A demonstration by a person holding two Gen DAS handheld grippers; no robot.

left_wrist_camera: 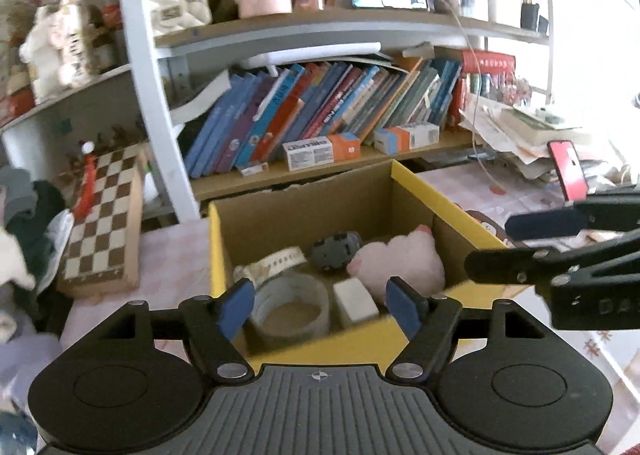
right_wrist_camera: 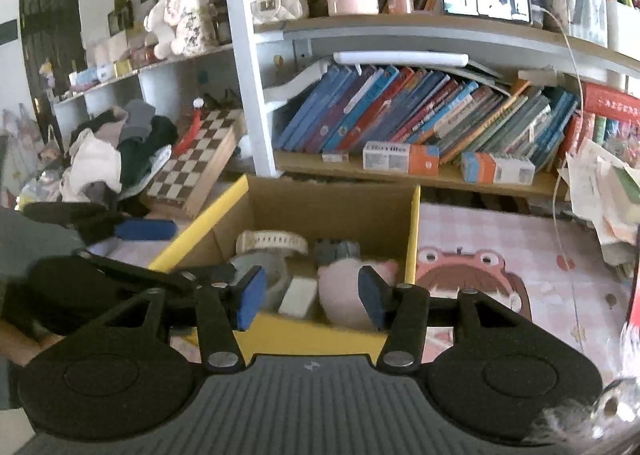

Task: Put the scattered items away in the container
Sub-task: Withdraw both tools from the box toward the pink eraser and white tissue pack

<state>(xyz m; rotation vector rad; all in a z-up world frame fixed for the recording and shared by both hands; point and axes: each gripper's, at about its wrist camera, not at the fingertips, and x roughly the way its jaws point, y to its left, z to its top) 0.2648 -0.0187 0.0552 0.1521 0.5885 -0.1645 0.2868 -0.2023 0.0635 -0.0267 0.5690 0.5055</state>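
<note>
Box at frame centre already holds tape roll, watch, toy car, pink plush and white block; left tool and right tool both released, empty; bench shows no loose items, likely near finished.

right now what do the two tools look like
Both match: the left tool and right tool have black linkage arms with silver rivets, flat blue pads on the fingertips, and a grey ribbed body flanked by two round black discs. A grey sleeve shows behind the left one.
</note>
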